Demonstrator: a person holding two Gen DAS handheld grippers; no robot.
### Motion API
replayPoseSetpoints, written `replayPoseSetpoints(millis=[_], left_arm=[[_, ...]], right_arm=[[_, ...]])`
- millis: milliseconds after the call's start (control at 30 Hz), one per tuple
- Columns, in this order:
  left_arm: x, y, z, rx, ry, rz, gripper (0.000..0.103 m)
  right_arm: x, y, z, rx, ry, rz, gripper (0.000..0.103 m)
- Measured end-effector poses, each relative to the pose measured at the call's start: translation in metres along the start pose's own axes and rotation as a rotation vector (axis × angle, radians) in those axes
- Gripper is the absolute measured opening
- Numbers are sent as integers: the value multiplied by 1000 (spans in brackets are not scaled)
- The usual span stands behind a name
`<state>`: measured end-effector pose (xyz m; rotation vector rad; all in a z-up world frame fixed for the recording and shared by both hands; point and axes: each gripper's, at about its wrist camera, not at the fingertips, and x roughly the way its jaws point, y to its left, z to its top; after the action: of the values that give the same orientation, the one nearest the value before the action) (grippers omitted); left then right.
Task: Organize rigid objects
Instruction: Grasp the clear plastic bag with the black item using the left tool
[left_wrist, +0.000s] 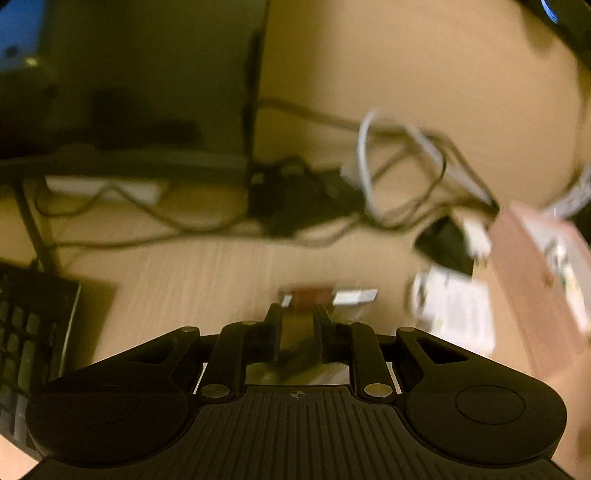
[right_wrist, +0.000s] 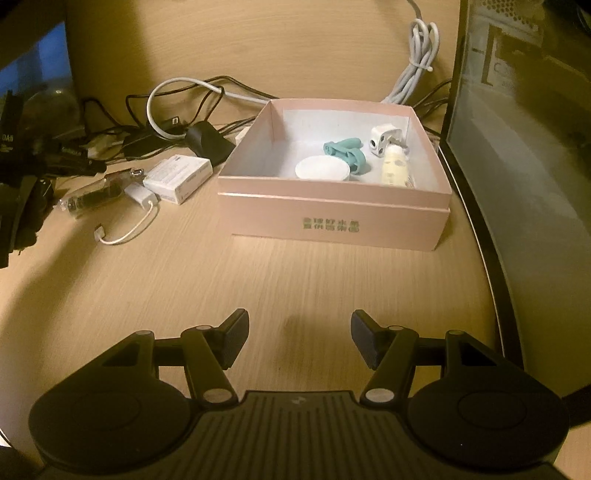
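Left gripper (left_wrist: 297, 314) nearly closed, right gripper (right_wrist: 297, 338) spread and empty.

Left view, blurred: jaws narrow, small red-and-white thing (left_wrist: 325, 295) just beyond, grip on it unclear. Right view: jaws wide over bare surface (right_wrist: 258, 280), probably waiting; pink box (right_wrist: 332, 221) ahead holding round lid (right_wrist: 322, 168), teal clip (right_wrist: 349, 153), bottle (right_wrist: 396, 166); white carton (right_wrist: 177, 178) outside, unsorted.

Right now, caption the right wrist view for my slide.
Open right gripper hovers over the desk before a pink box holding a white disc.

Light wood-grain worktop (right_wrist: 184, 288) under dim yellowish light, beige wall (right_wrist: 258, 44) right behind it, maybe a dark monitor (right_wrist: 517, 147) along its right edge.
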<state>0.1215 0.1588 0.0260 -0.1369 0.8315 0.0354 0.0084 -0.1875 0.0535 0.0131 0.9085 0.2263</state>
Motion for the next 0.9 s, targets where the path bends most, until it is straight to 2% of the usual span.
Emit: replayPoseSetpoints(millis=[67, 200, 300, 433, 533, 600, 633, 767, 833, 900], left_arm=[[-4, 4, -9, 27, -18, -37, 23], [-11, -3, -20, 83, 12, -88, 27], [-13, -12, -27, 157, 15, -78, 33], [-8, -13, -24, 159, 10, -65, 36], [1, -16, -18, 200, 5, -44, 40], [3, -17, -12, 222, 1, -32, 37], [1, -17, -10, 231, -4, -42, 34], [-21, -10, -3, 249, -87, -117, 36], [-25, -4, 0, 277, -109, -97, 36], [-18, -3, 2, 329, -75, -64, 36]], right_arm=[[2, 1, -1, 1, 10, -3, 62], [5, 9, -3, -16, 22, 2, 62], [6, 18, -2, -39, 24, 14, 62], [6, 31, -2, -69, 28, 26, 62], [4, 37, -4, -85, 27, 29, 62], [2, 38, -6, -90, 25, 27, 62], [1, 38, -7, -90, 23, 24, 62], [-7, 36, -13, -89, 15, 3, 62], [-10, 33, -17, -83, 16, -14, 62], [-11, 29, -21, -69, 24, -21, 62]])
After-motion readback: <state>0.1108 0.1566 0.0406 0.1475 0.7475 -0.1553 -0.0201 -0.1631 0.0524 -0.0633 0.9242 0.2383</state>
